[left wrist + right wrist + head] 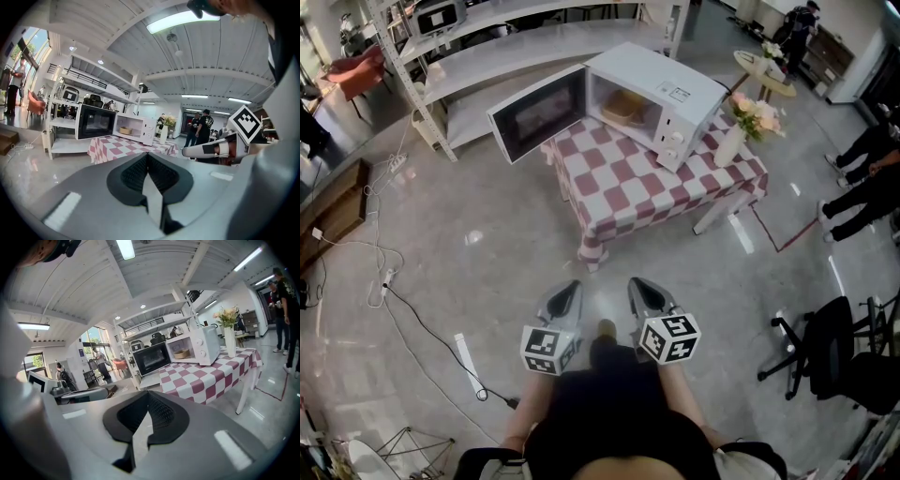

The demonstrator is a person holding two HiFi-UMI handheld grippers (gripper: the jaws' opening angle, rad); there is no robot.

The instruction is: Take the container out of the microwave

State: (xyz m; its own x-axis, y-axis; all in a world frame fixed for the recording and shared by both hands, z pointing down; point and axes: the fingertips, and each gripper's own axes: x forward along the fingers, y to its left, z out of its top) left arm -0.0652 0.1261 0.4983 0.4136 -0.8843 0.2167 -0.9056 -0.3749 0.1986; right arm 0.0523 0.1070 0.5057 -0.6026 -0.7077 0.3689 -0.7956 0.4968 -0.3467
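Container: a low tan container [623, 105] is seen inside the cavity of the microwave [675, 94], resting on the cavity floor; its contents cannot be made out.
Microwave: a white unit is set on the table [652, 202], with its door [539, 112] swung wide open to the left in the head view and the control panel on the side nearest the vase.
Table: it is covered by a red-and-white checked cloth [619, 178]; a white vase [733, 141] of flowers is stood just beside the microwave.
Left gripper: the left gripper [568, 289] is held over the floor [469, 253], well apart from the table; its jaws are closed tip to tip, with nothing between them.
Right gripper: the right gripper [639, 287] is held just beside the left one and pointed toward the table; its jaws are likewise pressed together and empty.
Surroundings: a white shelving rack [487, 56] is placed behind the table, a cable [422, 323] is trailed across the floor at left, and an office chair [830, 347] and standing people [862, 178] are seen at right.
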